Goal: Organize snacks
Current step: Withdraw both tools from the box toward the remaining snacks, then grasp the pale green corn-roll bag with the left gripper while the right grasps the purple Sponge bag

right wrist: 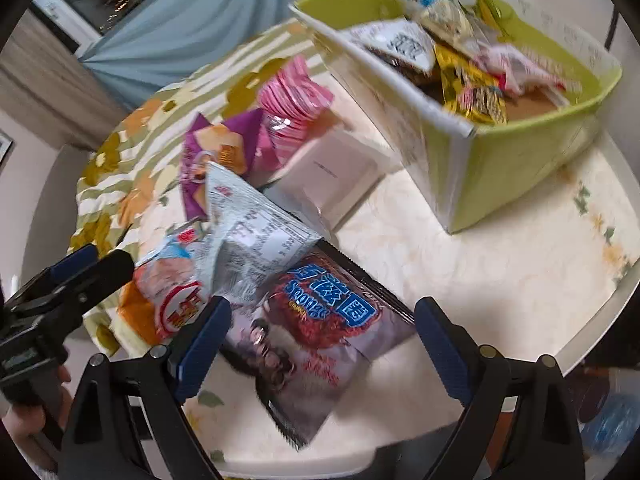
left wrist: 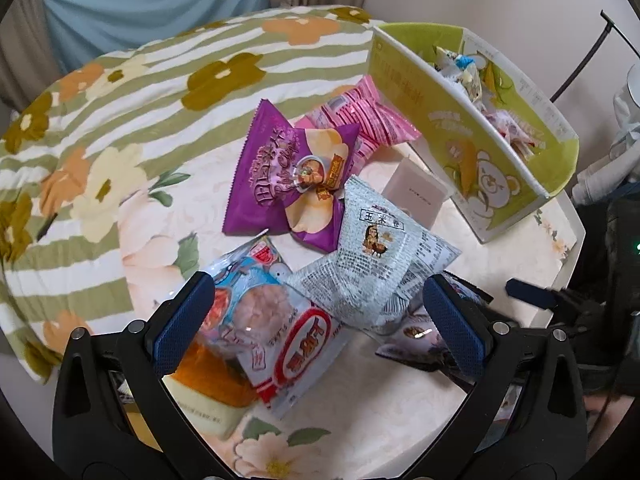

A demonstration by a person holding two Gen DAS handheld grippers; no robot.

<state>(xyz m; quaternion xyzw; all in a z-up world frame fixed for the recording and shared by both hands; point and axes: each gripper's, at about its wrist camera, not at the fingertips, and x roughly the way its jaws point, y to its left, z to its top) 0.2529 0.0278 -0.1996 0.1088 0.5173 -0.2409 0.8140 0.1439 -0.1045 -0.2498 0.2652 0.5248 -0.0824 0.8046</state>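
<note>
- Left claw (left wrist: 316,308): spread wide, pinching nothing, low in the left wrist frame over a clear shrimp-chip packet (left wrist: 272,320) and a silvery corn-roll packet (left wrist: 372,256).
- Right claw (right wrist: 322,334): spread as well, holding nothing, straddling a dark crunch-snack bag (right wrist: 316,340) at lower centre of the right wrist frame.
- Risk: packets overlapping in a loose heap; closing on one likely to catch a neighbour's edge and drag it along.
- Risk: slick, puffy film; a shallow pinch on a corner likely to slip or crush the contents.
- Risk: both claws near the same pile; chance of collision if both go in together.
- Risk: right wrist view blurred, so aim uncertain.
- Loose snacks: purple potato-chip bag (left wrist: 292,184) at frame centre on the surface (left wrist: 400,400), pink striped packet (left wrist: 368,120) just behind it, small pale box (left wrist: 418,192) to their right.
- Green carton (left wrist: 472,160) at upper right, open-topped, several wrappers already inside; room apparently left.
- Judged partway: sorting begun, at least five packets not yet in the carton.
</note>
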